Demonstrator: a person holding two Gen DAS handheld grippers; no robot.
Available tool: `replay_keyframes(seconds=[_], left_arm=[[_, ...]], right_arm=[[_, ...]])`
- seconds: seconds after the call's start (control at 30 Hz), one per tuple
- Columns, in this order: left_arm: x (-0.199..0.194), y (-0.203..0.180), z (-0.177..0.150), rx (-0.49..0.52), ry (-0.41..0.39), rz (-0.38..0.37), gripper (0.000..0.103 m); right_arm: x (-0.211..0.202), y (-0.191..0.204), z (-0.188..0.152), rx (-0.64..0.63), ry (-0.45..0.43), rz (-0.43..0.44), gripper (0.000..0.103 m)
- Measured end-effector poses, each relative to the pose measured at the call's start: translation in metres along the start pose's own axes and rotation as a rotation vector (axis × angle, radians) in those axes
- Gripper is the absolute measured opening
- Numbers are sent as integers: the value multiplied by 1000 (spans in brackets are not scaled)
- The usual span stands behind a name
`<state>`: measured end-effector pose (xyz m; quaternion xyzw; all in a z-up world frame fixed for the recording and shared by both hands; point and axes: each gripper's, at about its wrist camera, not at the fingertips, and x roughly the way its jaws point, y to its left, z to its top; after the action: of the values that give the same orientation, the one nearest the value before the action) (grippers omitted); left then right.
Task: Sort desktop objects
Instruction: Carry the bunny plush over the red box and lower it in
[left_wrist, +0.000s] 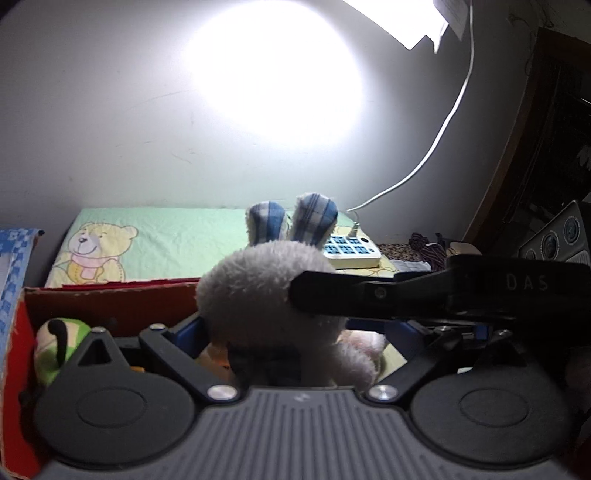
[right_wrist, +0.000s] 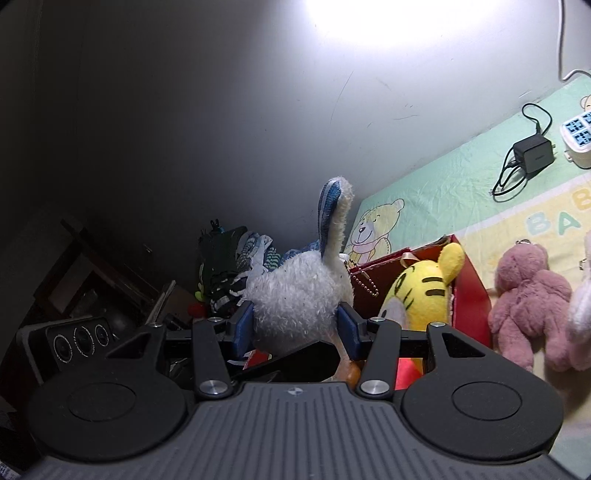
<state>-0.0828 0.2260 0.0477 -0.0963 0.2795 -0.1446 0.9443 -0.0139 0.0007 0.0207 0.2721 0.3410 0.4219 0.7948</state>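
Observation:
A white plush bunny (right_wrist: 295, 306) with blue plaid ears is clamped by its head between the blue pads of my right gripper (right_wrist: 295, 328), which is shut on it. In the left wrist view the bunny (left_wrist: 258, 291) fills the middle, and a black finger of the right gripper (left_wrist: 369, 295) lies across its head from the right. My left gripper (left_wrist: 295, 328) is spread wide open around the bunny's lower body. A red box (right_wrist: 472, 295) holds a yellow tiger plush (right_wrist: 424, 291). The box's far wall (left_wrist: 110, 299) and a green plush (left_wrist: 55, 347) inside it show at the left.
A pink plush bear (right_wrist: 528, 302) lies on the bear-print cloth (right_wrist: 443, 184) right of the box. A black charger with cable (right_wrist: 532, 155) and a white power strip (left_wrist: 351, 251) sit farther back. Clothes and dark clutter (right_wrist: 229, 266) fill the left.

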Motion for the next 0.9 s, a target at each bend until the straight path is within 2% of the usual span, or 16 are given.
replay_keyframes(seconds=[0.23,0.37,0.6,0.9], left_arm=[[12,48,-11,-77,53,39,98],[23,63,-17,-110,101,55,98],[43,78,-24,-133,192,63,97],[47,85,-25,-113,217,91,98]], right_arm=[[52,6,0,-64,93,-50,51],[71,2,-4,-73,140,-80,51],[88,-5,-10,-86,187,-133,51],[97,-15,-11,-30,214,-128,52]])
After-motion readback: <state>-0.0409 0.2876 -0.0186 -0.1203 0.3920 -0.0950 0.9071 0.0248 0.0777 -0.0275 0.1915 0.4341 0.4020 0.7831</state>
